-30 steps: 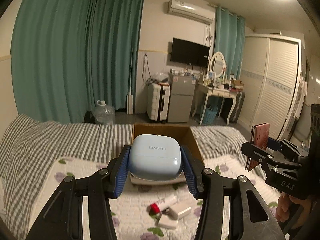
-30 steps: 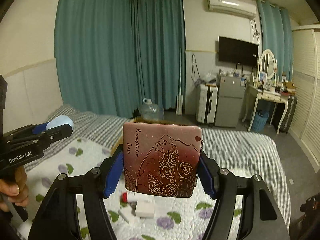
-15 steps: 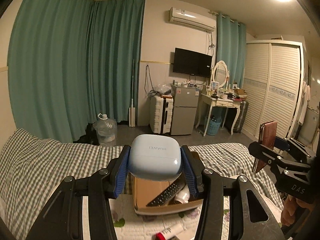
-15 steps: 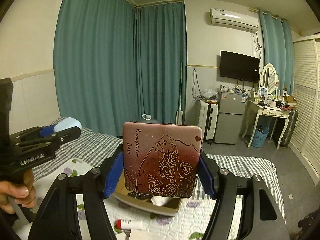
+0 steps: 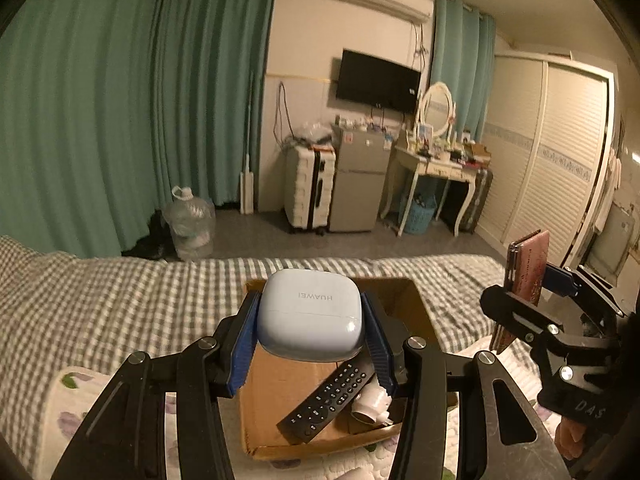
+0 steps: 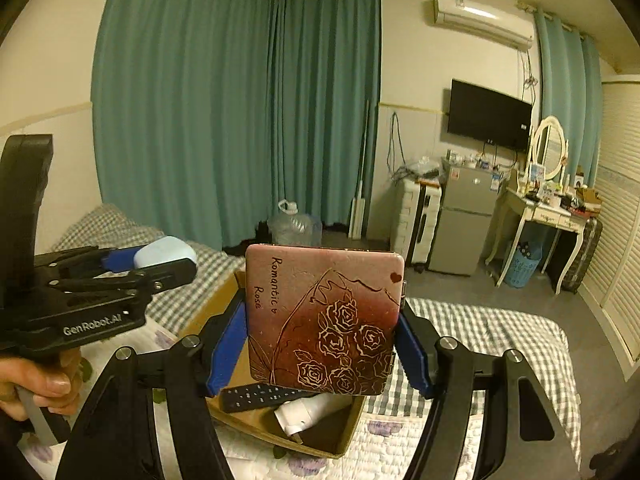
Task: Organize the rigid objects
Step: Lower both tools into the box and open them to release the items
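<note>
Earbuds case (image 5: 310, 315), pale blue, sits clamped in your left gripper (image 5: 311, 338) above the cardboard box (image 5: 280, 388) on the bed. Your right gripper (image 6: 322, 344) is clamped on the rose-printed tin (image 6: 323, 320) over that box, where 1 remote (image 5: 328, 400) lies.

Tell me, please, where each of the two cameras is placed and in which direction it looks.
Left wrist view: sits on the left tool, looks along it over the cardboard box on the bed toward the far wall; the right tool shows at right.
Right wrist view: sits on the right tool, which grips the rose case, facing the same wall; the left tool and left hand show at left.
Shared: earbud case, box, remote, television.
</note>
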A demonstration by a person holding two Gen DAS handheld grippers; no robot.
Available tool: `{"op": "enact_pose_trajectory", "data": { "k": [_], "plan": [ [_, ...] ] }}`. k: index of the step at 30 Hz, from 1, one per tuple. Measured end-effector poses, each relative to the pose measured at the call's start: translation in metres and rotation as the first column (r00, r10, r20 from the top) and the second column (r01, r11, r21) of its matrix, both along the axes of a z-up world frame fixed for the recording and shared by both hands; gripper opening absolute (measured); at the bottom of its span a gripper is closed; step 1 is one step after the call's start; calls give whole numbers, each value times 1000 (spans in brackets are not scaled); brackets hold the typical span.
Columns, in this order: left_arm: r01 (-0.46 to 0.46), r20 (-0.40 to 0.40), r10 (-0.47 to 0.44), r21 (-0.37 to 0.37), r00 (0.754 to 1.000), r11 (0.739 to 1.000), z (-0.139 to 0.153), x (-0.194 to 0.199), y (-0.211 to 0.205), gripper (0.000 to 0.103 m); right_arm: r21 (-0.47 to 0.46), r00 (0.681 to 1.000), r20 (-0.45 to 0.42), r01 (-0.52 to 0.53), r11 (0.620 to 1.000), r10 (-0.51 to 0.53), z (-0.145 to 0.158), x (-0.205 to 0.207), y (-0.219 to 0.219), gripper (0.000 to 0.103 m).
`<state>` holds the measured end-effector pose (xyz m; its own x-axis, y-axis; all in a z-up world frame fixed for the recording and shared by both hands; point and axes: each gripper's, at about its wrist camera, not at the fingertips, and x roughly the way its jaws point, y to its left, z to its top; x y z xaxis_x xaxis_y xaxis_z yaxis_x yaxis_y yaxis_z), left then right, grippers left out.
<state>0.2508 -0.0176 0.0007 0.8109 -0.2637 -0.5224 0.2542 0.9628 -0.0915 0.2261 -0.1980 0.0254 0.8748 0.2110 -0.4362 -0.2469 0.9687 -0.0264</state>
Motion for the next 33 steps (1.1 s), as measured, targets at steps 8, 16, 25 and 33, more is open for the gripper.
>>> {"op": "enact_pose_trajectory", "data": {
  "k": [8,16,25,33],
  "plan": [
    [9,-82,-7,28,997,1000,-51,37,-7,50,-50,996,-88,-34,998,29,-59,37,7,67],
    [46,-198,-41,21,979,999,-96,68,-13,51,-62,982,-181,-66,996,54,-110,66,15,67],
    [65,-201,-56,38,978,997,-98,73,-21,51,-139,967,-250,-83,987,46,-152,80,18,67],
    [53,-210,-44,38,977,998,-96,81,-16,58,-123,971,-232,-96,988,66,-148,74,17,73]
  ]
}}
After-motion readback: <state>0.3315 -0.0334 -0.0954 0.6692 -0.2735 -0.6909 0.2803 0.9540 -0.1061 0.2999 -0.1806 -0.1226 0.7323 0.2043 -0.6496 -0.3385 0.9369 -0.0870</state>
